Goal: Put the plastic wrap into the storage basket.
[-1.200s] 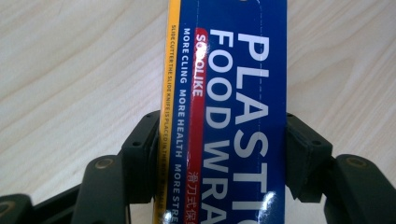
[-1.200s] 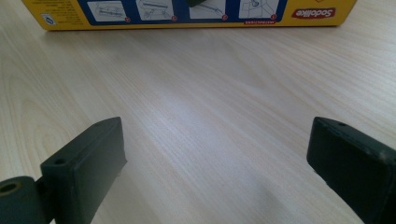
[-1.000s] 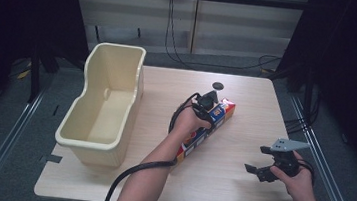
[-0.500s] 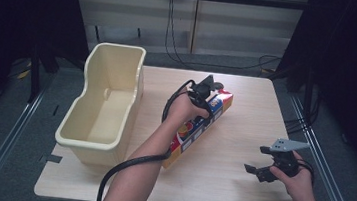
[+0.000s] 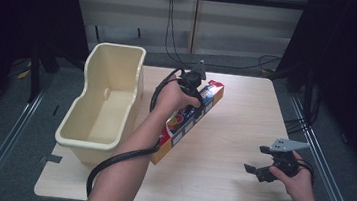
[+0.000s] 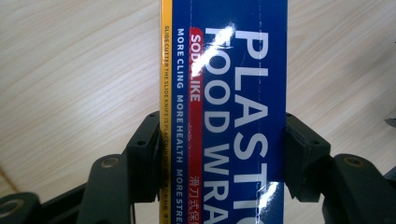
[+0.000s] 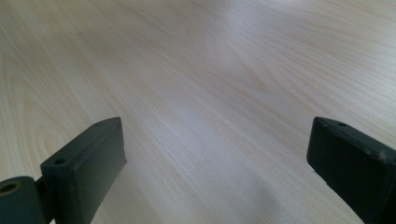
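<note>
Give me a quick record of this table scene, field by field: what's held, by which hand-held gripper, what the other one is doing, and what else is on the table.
held item: plastic food wrap box, long, blue with a yellow edge
holder: left hand-held gripper, shut on the box's long sides
box pose: far end tilted up off the table
right hand-held gripper: open, nothing between its jaws, low over bare wood
container: cream plastic bin, looks empty, left of the box

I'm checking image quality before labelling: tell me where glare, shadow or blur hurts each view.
Left gripper view: white glare streaks cross the food wrap box, washing out some print, otherwise sharp. Right gripper view: the table lies under soft light, with the near black jaws blurred. High view: surroundings very dark, the cream bin and tabletop evenly lit.
</note>
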A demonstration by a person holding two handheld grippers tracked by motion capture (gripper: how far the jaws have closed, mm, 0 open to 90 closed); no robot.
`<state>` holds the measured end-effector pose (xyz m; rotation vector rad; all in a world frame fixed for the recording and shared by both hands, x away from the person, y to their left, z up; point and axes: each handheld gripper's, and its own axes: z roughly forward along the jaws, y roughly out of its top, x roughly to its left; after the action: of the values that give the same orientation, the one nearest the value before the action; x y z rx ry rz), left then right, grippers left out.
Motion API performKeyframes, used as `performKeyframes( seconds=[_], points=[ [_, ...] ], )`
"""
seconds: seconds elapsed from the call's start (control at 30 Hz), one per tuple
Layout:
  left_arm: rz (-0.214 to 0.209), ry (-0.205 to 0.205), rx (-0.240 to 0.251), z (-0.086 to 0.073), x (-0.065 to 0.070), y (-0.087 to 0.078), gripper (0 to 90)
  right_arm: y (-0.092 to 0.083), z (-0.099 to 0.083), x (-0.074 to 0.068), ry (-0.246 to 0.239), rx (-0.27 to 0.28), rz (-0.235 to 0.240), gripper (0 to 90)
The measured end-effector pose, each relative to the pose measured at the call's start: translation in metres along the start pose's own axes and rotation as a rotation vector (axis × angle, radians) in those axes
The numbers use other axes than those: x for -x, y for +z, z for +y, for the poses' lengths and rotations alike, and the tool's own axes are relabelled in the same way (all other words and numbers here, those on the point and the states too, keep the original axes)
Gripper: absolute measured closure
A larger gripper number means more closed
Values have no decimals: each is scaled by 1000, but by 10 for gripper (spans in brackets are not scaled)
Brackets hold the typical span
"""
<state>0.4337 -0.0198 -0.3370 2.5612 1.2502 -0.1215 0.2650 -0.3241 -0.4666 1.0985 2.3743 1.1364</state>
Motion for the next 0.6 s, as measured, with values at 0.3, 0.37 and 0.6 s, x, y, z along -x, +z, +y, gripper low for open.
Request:
performKeyframes(
  seconds=[0.3, 0.37, 0.6],
  points=[
    [13, -28, 1, -4, -5, -29, 409, 0, 1, -1, -1, 0, 3, 39],
    [15, -38, 3, -5, -6, -35, 409, 0, 1, -1, -3, 1, -4, 39],
    [16, -79, -1, -6, -10, -50, 410, -1, 1, -1, 3, 1, -1, 38]
  ],
)
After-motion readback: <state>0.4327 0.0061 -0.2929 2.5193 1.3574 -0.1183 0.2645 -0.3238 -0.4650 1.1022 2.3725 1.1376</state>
